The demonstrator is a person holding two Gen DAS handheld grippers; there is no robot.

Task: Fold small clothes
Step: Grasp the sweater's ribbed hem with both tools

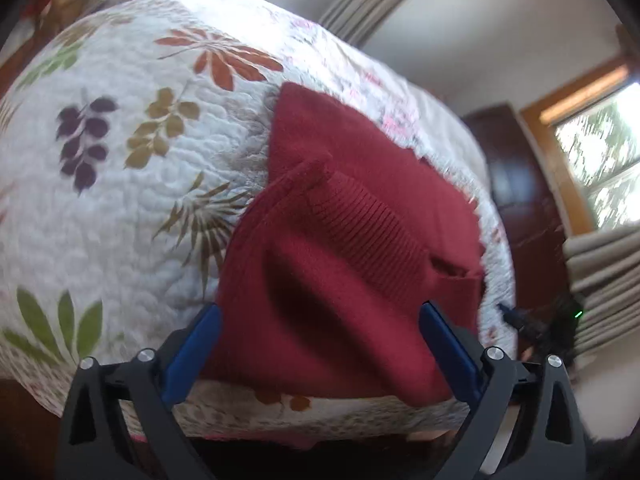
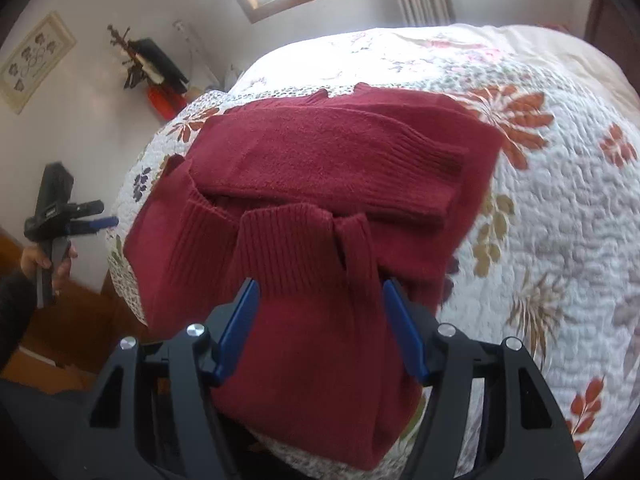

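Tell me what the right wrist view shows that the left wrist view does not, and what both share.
Only the right wrist view shows a framed picture on the wall, the person's hand holding the left hand-held gripper off the bed, and a sleeve laid across the sweater. Only the left wrist view shows a dark wooden door. Both show the red sweater on the leaf-patterned quilt, curtains, a window, and open jaws.
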